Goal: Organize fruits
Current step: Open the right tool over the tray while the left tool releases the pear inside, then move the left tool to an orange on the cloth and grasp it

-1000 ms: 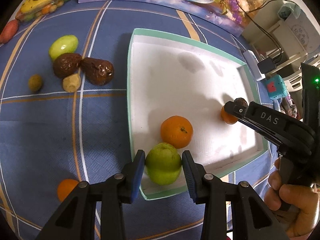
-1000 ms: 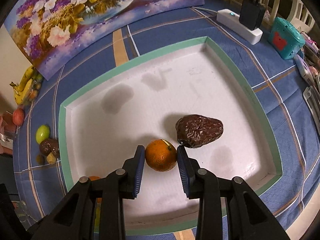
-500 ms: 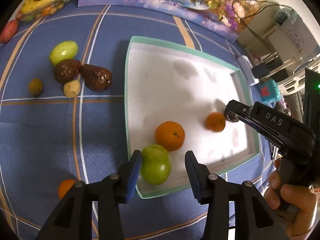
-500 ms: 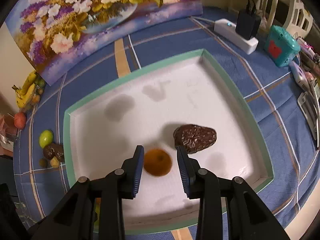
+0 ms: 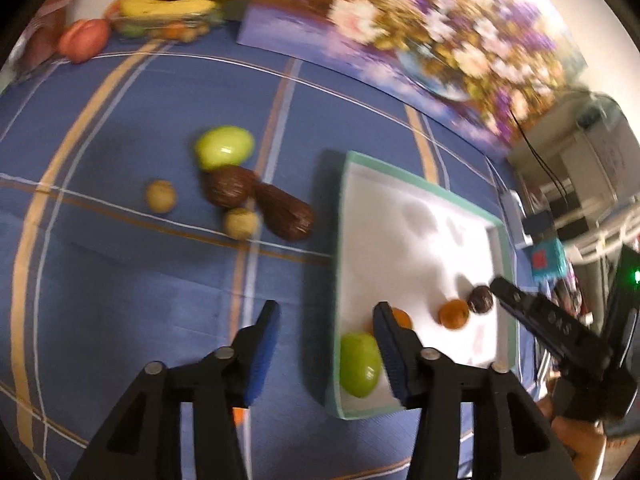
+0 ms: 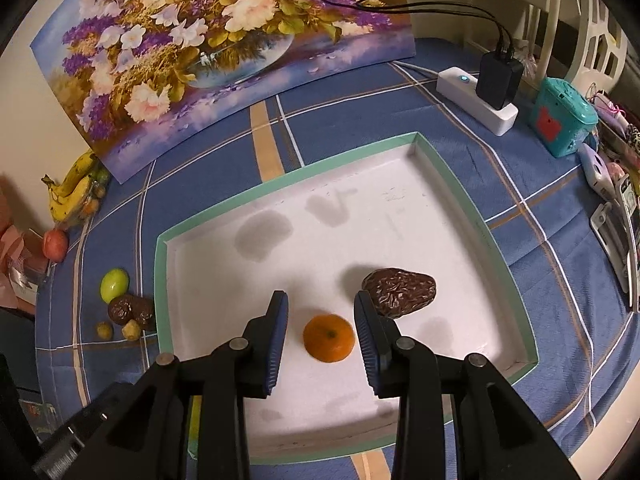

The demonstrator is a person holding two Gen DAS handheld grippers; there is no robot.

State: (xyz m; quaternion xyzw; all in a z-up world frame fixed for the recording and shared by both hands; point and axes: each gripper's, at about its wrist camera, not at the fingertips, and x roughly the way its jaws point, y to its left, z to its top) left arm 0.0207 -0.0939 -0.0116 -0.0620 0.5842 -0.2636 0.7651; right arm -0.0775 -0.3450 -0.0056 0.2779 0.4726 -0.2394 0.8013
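left gripper point(image 5: 326, 344): jaws just opening, empty, green fruit point(image 5: 359, 364) dropped lower-centre in tray point(image 5: 424, 181) | right gripper point(image 6: 320, 330): open over released orange point(image 6: 329, 338) | loose fruit upper-left awaits

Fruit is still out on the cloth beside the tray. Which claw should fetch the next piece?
Left. The left claw is open and empty, over the cloth beside the tray, facing the loose green fruit and brown fruit. The right claw hangs over the orange inside the tray.
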